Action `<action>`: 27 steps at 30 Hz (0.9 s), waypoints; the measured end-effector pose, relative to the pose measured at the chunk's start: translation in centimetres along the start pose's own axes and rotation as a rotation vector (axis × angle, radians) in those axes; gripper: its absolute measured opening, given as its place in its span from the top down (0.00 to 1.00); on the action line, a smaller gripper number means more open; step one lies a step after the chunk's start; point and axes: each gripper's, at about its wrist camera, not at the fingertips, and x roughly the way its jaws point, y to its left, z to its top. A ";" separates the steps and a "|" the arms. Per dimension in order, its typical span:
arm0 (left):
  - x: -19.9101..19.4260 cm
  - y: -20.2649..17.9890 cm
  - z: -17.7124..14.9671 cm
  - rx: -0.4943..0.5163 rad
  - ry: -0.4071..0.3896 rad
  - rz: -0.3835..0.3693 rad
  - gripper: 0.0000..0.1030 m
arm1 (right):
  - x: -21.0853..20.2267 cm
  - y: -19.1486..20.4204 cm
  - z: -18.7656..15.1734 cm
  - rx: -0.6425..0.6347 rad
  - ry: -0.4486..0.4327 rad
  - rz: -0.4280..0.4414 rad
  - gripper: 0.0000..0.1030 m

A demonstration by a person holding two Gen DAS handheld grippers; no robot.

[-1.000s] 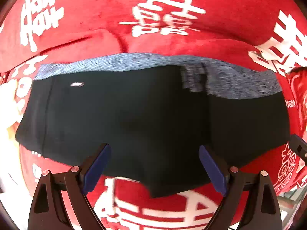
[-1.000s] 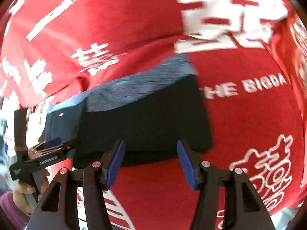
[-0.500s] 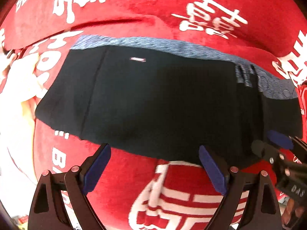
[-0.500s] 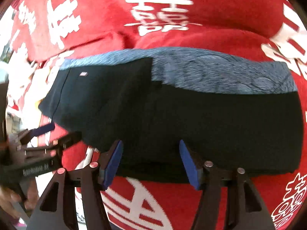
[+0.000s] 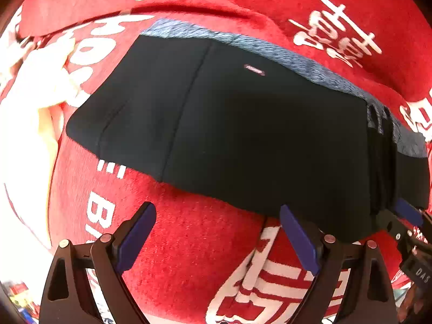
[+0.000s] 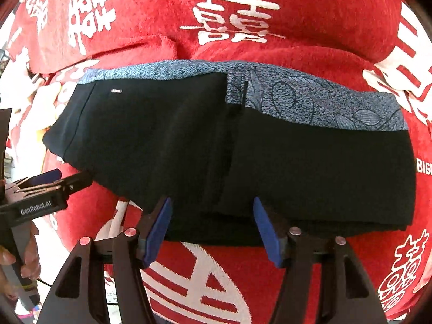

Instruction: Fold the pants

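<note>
pants [image 6: 243, 156] on red blanket [image 6: 270, 27], both grippers open

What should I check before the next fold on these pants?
1. Left gripper open, nothing between its fingers: ok.
2. Right gripper open, at the near edge of the pants: ok.
3. Pants lying flat on the red blanket, no bunching on top: ok.
4. Grey waistband lined up along the far edge: ok on the right half; the folded-over flap covers part of the left.
5. Layers squared at the near edge: not ok, a lower layer sticks out beyond the upper one.
6. Blanket smooth under the pants: cannot tell, covered.
</note>
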 end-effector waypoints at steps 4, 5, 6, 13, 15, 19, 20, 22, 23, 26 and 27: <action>0.3 1.3 0.0 -0.038 0.004 -0.016 0.09 | 0.5 0.7 -0.3 -0.030 0.007 -0.036 0.31; 0.3 1.5 0.1 -0.046 0.003 -0.023 0.09 | 0.5 0.8 -0.3 -0.036 0.008 -0.042 0.30; 0.2 1.9 0.2 -0.060 -0.003 -0.036 0.09 | 0.6 1.0 -0.3 -0.038 0.009 -0.046 0.29; -0.9 6.5 1.4 -0.210 -0.104 -0.104 0.09 | 0.9 1.2 -0.2 -0.025 0.020 -0.049 0.25; -0.7 8.3 1.8 -0.264 -0.112 -0.135 0.09 | 0.9 1.1 -0.2 -0.020 0.023 -0.047 0.25; 0.0 10.4 2.0 -0.322 -0.119 -0.196 0.09 | 1.0 1.1 -0.1 -0.018 0.026 -0.050 0.25; 0.1 10.5 2.0 -0.332 -0.120 -0.223 0.09 | 1.0 1.1 -0.1 -0.019 0.027 -0.052 0.25; 0.5 10.7 1.9 -0.350 -0.118 -0.305 0.09 | 1.1 1.1 -0.1 -0.019 0.028 -0.053 0.25; 0.7 10.7 1.9 -0.355 -0.116 -0.340 0.09 | 1.1 1.1 0.0 -0.021 0.028 -0.055 0.25; 1.4 10.8 2.0 -0.375 -0.119 -0.414 0.09 | 1.2 1.2 0.0 -0.021 0.027 -0.057 0.25; 1.5 10.8 2.0 -0.380 -0.126 -0.423 0.08 | 1.2 1.2 0.0 -0.021 0.026 -0.058 0.25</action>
